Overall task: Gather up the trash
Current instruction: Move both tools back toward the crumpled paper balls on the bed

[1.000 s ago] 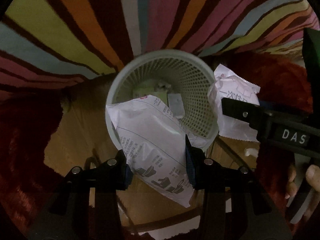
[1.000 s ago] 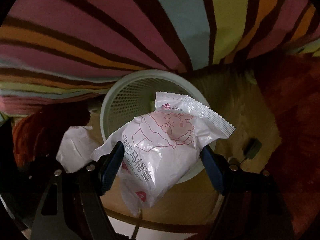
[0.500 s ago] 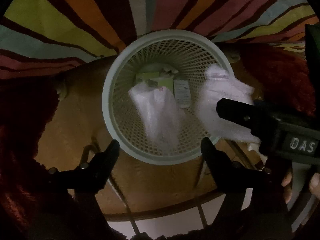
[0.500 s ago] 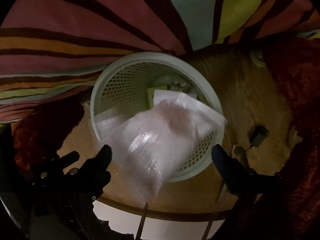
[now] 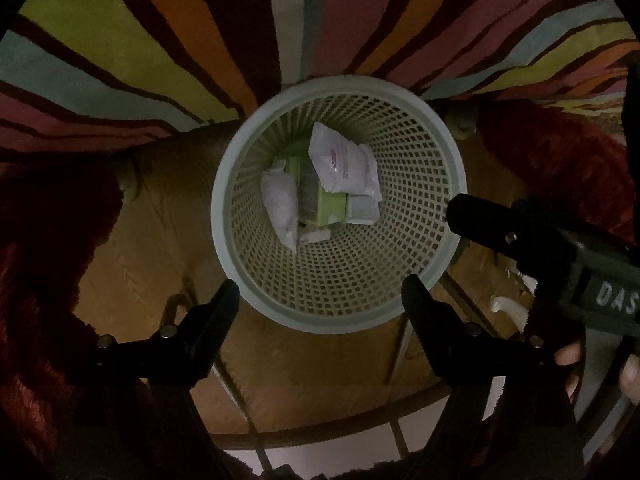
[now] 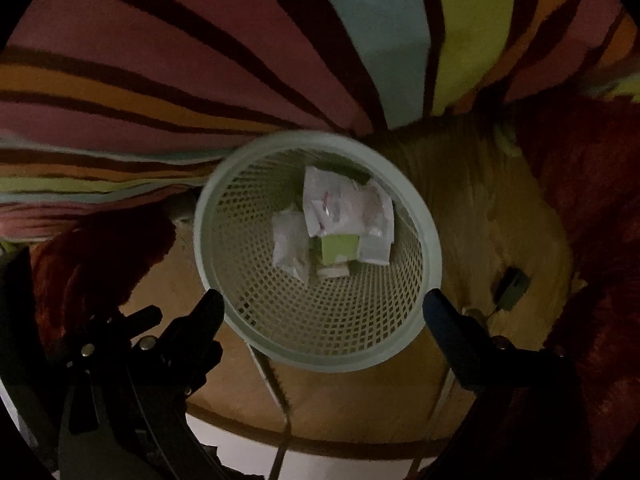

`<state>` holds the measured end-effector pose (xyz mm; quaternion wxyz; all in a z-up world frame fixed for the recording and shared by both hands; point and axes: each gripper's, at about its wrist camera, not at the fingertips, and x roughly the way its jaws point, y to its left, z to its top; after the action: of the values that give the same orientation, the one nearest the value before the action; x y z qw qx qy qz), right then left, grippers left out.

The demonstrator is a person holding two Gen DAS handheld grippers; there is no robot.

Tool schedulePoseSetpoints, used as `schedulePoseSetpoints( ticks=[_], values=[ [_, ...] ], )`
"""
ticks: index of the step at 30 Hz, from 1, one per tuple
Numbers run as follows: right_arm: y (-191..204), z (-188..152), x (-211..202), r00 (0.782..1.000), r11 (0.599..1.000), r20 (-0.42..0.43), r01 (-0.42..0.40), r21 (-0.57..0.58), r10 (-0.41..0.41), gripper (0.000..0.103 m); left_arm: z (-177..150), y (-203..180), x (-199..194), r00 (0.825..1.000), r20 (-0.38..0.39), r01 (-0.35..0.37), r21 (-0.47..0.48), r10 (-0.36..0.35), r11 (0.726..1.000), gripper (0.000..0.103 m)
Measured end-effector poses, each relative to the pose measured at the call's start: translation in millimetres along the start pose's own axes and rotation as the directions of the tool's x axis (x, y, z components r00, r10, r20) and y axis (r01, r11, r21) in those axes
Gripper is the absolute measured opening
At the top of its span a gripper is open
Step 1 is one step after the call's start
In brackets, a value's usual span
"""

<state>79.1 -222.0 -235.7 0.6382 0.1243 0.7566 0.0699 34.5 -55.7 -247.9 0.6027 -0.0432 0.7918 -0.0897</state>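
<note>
A pale green mesh waste basket (image 5: pixel 240 264) stands on a round wooden stool; it also shows in the right wrist view (image 6: pixel 424 216). Inside lie two white plastic packets, one with pink print (image 5: pixel 346 162) (image 6: pixel 344 204) and a plainer one (image 5: pixel 280 204) (image 6: pixel 290 246), on top of a green box (image 5: pixel 326 208) (image 6: pixel 340 250) and other scraps. My left gripper (image 5: pixel 320 290) is open and empty above the basket's near rim. My right gripper (image 6: pixel 322 306) is open and empty above the near rim too; its body shows in the left wrist view (image 5: pixel 560 256).
A striped, many-coloured rug (image 5: pixel 160 40) lies beyond the basket. The wooden stool top (image 5: pixel 152 232) has dark red fluffy fabric (image 5: pixel 36 240) on both sides. A small dark object with a cord (image 6: pixel 512 286) lies on the wood at the right.
Both grippers opened and let go of their white packets. The packets fell into the basket and now lie at its bottom. Both grippers rose a little.
</note>
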Motion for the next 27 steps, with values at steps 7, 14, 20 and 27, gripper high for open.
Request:
schedulePoseSetpoints(
  ticks=[7,14,20,27],
  values=[
    [10,-17,-49,0.977,0.994,0.192,-0.086,-0.068,0.098,0.095,-14,2,-39,0.989,0.146,0.036,-0.014,-0.033,0.999,0.081],
    [21,-33,-100,0.927,0.984,0.355,-0.065,-0.167,0.121,0.095,-33,10,-96,0.942,0.335,0.001,-0.018,0.005,1.0,0.081],
    [31,-36,-154,0.827,0.978,0.547,-0.016,-0.209,0.131,0.095,-39,27,-144,0.875,0.483,-0.005,-0.078,0.042,0.997,0.081],
    [41,-24,-192,0.736,0.976,0.668,0.044,-0.213,0.112,0.095,-35,46,-196,0.772,0.628,-0.003,-0.16,0.104,0.987,0.081]
  ],
)
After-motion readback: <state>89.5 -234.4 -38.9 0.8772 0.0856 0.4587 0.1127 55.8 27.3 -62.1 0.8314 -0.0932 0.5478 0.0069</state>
